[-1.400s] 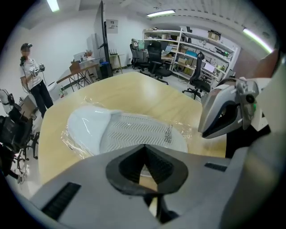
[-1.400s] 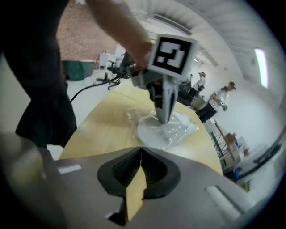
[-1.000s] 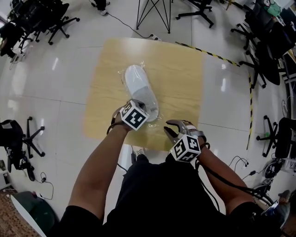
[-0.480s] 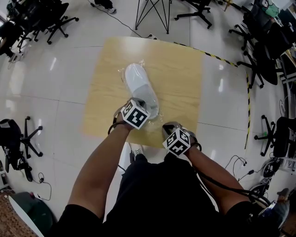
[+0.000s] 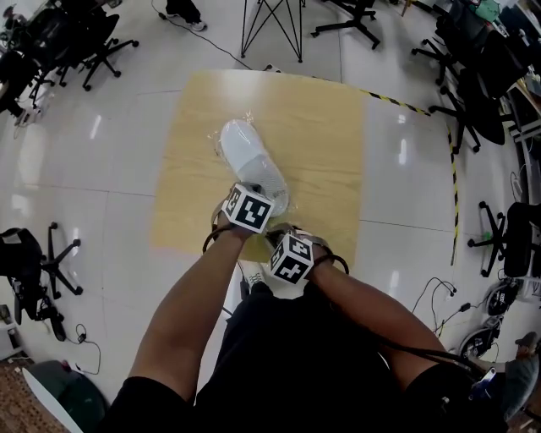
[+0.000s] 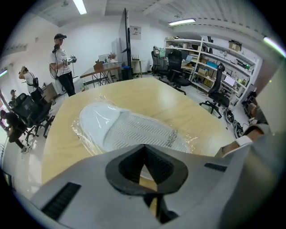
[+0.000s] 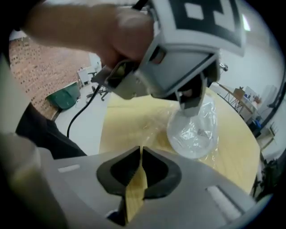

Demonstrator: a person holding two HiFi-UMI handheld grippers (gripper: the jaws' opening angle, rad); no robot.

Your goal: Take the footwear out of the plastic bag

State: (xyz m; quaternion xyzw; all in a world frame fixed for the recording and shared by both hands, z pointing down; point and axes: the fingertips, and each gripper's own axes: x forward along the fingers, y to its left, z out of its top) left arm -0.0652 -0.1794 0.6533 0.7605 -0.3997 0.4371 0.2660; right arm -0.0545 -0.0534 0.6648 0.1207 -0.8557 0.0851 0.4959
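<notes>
A white slipper (image 5: 245, 156) lies in a clear plastic bag (image 5: 226, 134) on the wooden table (image 5: 321, 152), heel end toward me. My left gripper (image 5: 260, 193) stands over the heel end, shut, its tips pinching the bag's film (image 7: 192, 129) there. Along its jaws (image 6: 144, 150) the slipper's ribbed sole (image 6: 129, 132) stretches away. My right gripper (image 5: 284, 232) hangs just beside it at the table's near edge. Its jaws have just closed from wide and eased slightly; their tips (image 7: 141, 152) meet with only bare table showing behind them. The left gripper's tip (image 7: 194, 100) is straight ahead of it.
Office chairs (image 5: 76, 42) ring the table on the glossy floor, with tripod legs (image 5: 275, 25) beyond the far edge and striped tape (image 5: 397, 101) at the right. A person (image 6: 60, 62) stands far off by shelves (image 6: 210, 58). A green bin (image 7: 67, 95) sits on the floor.
My right gripper has moved left and down, from the table's near right edge to just beside the left gripper, and its jaws have gone from open to shut. The left gripper stayed put.
</notes>
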